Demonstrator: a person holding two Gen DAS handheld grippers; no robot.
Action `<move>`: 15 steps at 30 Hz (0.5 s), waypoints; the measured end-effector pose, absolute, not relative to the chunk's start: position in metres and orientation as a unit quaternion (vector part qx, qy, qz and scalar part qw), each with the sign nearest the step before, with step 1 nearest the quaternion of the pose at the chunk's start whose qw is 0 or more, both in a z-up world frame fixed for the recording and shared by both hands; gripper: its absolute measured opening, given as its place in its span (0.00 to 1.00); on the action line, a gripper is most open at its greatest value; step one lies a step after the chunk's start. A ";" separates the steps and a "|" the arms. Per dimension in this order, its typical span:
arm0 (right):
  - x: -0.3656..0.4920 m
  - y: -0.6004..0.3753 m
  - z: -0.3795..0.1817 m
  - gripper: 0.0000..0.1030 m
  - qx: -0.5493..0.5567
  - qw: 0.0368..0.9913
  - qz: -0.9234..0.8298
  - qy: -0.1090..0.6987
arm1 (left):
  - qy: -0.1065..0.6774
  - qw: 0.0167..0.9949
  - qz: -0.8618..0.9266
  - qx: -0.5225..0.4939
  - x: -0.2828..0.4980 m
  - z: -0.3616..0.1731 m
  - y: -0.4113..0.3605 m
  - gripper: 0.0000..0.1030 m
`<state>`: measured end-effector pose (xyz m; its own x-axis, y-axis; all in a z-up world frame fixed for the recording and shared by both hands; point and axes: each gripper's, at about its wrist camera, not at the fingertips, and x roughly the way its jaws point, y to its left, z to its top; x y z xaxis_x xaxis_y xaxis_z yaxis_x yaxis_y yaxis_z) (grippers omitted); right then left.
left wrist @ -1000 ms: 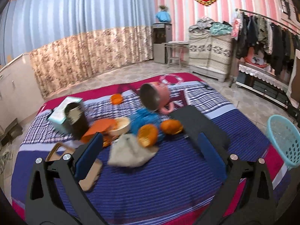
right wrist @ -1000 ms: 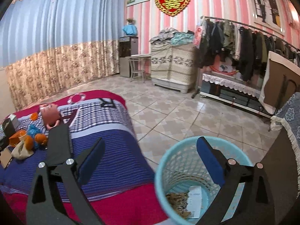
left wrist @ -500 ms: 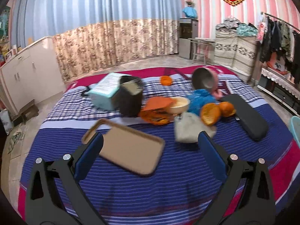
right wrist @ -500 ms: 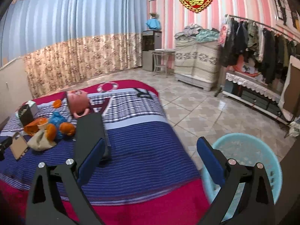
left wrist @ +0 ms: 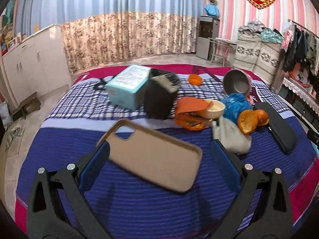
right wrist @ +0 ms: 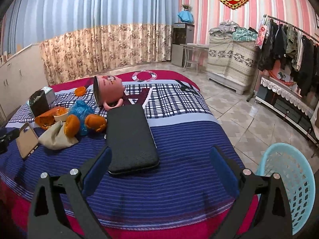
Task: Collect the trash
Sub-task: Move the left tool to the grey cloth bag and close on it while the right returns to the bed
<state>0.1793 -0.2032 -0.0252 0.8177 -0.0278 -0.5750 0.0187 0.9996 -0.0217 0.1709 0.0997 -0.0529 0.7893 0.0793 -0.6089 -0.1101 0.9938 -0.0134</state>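
Your left gripper [left wrist: 159, 157] hangs with fingers spread and empty over the tan phone case [left wrist: 151, 155], which lies on the bed [left wrist: 139, 209] with bare blanket around it. Your right gripper [right wrist: 159, 163] is spread too, over the bed's near edge by the black case [right wrist: 129, 137]. The trash sits mid-bed: two orange peel halves [left wrist: 252, 118], one blue bag [left wrist: 235, 104], one orange wrapper [left wrist: 189, 119]. One basket [right wrist: 293, 183] stands on the floor, right.

Striped bed [left wrist: 139, 215] carries phone case [left wrist: 153, 157], orange peels [left wrist: 251, 119], mug [right wrist: 108, 91].
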 end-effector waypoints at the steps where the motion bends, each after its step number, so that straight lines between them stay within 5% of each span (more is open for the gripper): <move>1: 0.179 -0.204 -0.025 0.93 -0.005 0.953 -0.011 0.302 | 0.321 0.946 0.037 -0.019 0.176 -0.053 0.090 0.95; 8: 0.182 -0.205 -0.027 0.93 -0.001 0.952 -0.013 0.306 | 0.369 0.929 -0.032 0.011 0.218 -0.069 0.033 0.93; 11: 0.184 -0.205 -0.028 0.93 -0.005 0.951 -0.013 0.310 | 0.399 0.915 -0.061 0.012 0.232 -0.083 0.020 0.70; 12: 0.186 -0.204 -0.029 0.93 -0.005 0.950 -0.013 0.311 | 0.407 0.911 -0.070 0.010 0.234 -0.087 0.019 0.49; 13: 0.187 -0.203 -0.030 0.93 -0.004 0.950 -0.012 0.312 | 0.412 0.907 -0.085 0.004 0.234 -0.088 0.018 0.40; 15: 0.189 -0.201 -0.031 0.93 0.001 0.949 -0.007 0.315 | 0.402 0.912 -0.086 0.008 0.227 -0.083 0.018 0.32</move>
<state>0.1886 -0.2014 -0.0310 0.8015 -0.0119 -0.5979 0.0134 0.9999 -0.0020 0.2266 0.0181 -0.0832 0.6621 -0.1512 -0.7340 0.1635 0.9850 -0.0555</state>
